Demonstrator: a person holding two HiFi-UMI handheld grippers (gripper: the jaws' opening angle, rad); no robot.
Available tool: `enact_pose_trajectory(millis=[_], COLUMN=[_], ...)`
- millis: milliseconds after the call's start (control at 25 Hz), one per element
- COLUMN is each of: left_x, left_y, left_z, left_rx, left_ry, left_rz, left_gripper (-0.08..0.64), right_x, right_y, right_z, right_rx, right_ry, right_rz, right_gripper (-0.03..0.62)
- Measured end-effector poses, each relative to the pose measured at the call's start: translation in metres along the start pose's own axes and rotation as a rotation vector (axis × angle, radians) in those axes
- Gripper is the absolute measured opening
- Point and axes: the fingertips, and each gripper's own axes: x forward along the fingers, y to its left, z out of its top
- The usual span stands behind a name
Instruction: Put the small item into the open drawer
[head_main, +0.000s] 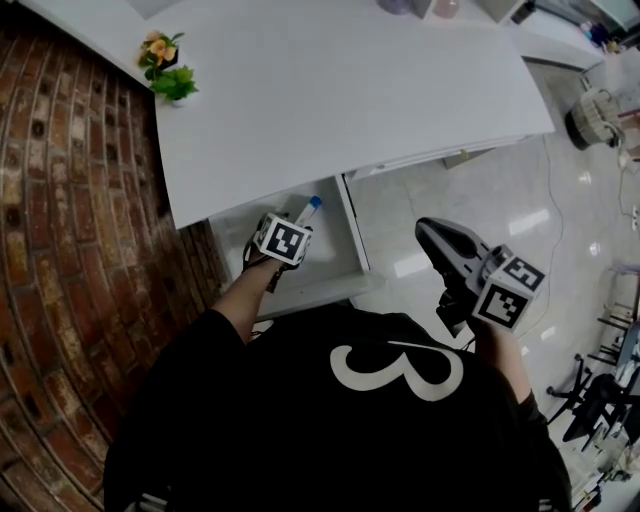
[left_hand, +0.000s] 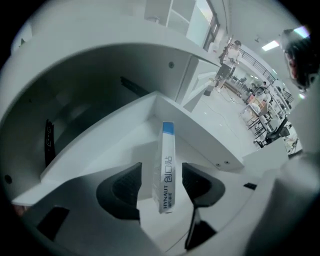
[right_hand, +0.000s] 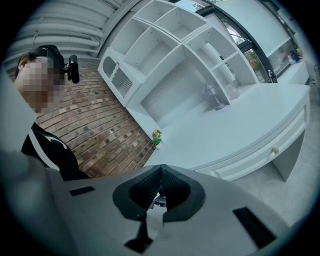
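Two grippers were in play, and only the left one had anything to do with the box. The left gripper (left_hand: 161, 167) hung over the open drawer (head_main: 335, 262) with its jaws spread wide. The small white box with the blue end (left_hand: 167, 145) sat between them, blue end pointing toward 12 o'clock in the left gripper view. A gap showed on both sides, so neither pad was actually pressing on it. The box leaned a bit and was over the drawer's white floor, close to the side wall at 2 o'clock; whether it was resting on the bottom wasn't clear.

Off at 3 o'clock from the left one in the head view, the right gripper (right_hand: 159, 186) was out over the tiled floor, jaws pinched together with nothing in them.

Up on the white desk (head_main: 350, 90), a little potted plant (head_main: 167, 68) sat at the 10 o'clock corner, next to the brick wall (head_main: 70, 200).
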Motion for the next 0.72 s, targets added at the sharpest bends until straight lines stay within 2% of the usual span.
enact_pose_trajectory(millis=[120, 280, 440, 560, 720], left_x=[-0.016, -0.050, -0.097, -0.136, -0.190], left_y=[-0.008, -0.023, -0.033, -0.039, -0.053], left_z=[-0.001, 0.012, 0.027, 0.040, 0.056], left_rx=[-0.020, -0.084, -0.151, -0.205, -0.278], left_ry=[-0.032, -0.172, -0.292, -0.404, -0.554], left_rz=[-0.057, -0.133, -0.160, -0.188, -0.266], left_gripper=[0.265, 0.267, 0.267, 0.222, 0.158], right_x=[0.004, 0.010, 0.012, 0.010, 0.004], right_y=[0.011, 0.026, 0.041, 0.057, 0.074], right_z=[-0.002, -0.005, -0.003, 0.001, 0.003], right_rx=[-0.017, -0.035, -0.045, -0.070, -0.088], right_ry=[0.008, 0.014, 0.011, -0.007, -0.019], right_rz=[0.034, 0.087, 0.118, 0.147, 0.176], right_gripper=[0.006, 0.009, 0.009, 0.009, 0.009])
